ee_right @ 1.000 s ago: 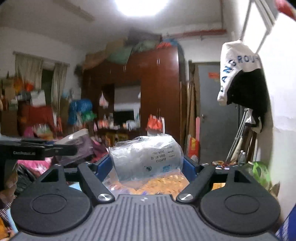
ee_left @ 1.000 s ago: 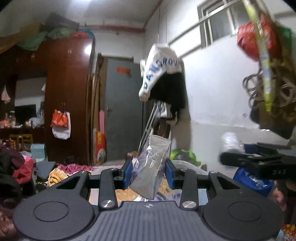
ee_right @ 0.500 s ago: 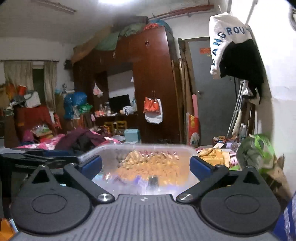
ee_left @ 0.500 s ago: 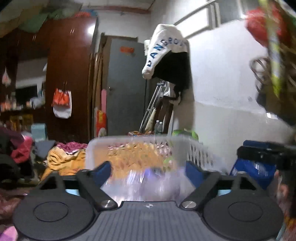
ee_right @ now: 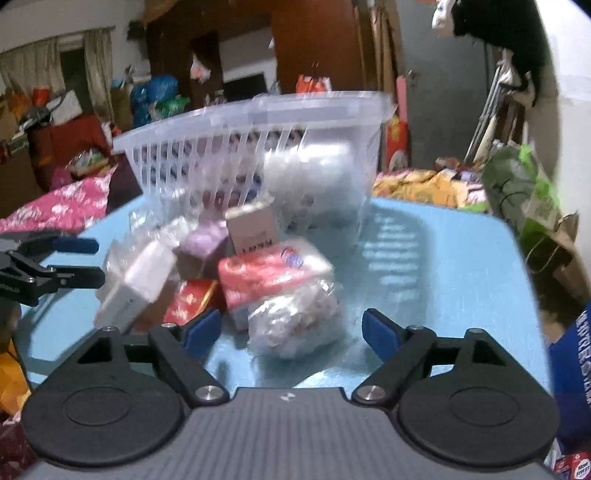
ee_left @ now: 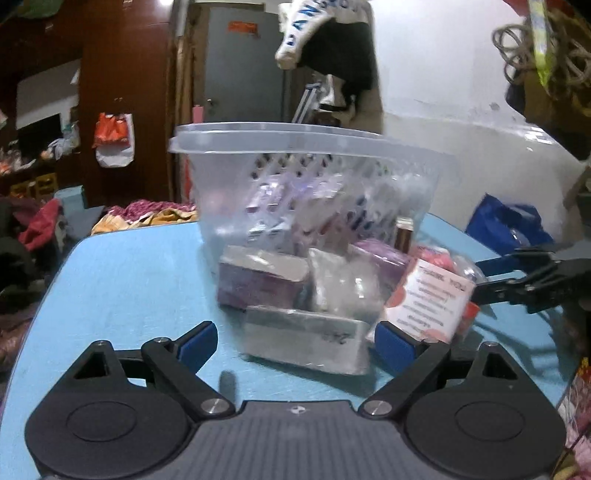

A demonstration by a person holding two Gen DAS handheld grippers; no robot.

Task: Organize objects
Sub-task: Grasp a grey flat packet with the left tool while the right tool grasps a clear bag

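The clear basket [ee_left: 314, 155] is holding blurred packets; more are lying just before it. Left gripper [ee_left: 295, 341] is gaping empty; right gripper [ee_right: 291, 328] is closing, pads touching nothing.

The white garment [ee_left: 317, 26] hanging on the wall is showing the blue letters "ANG"; the package labels are blurring beyond reading.

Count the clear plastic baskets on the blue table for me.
1. The clear slatted plastic basket stands at the far side of the light blue table, behind the pile of packets. Nothing suggests a second basket, though clutter could hide one.
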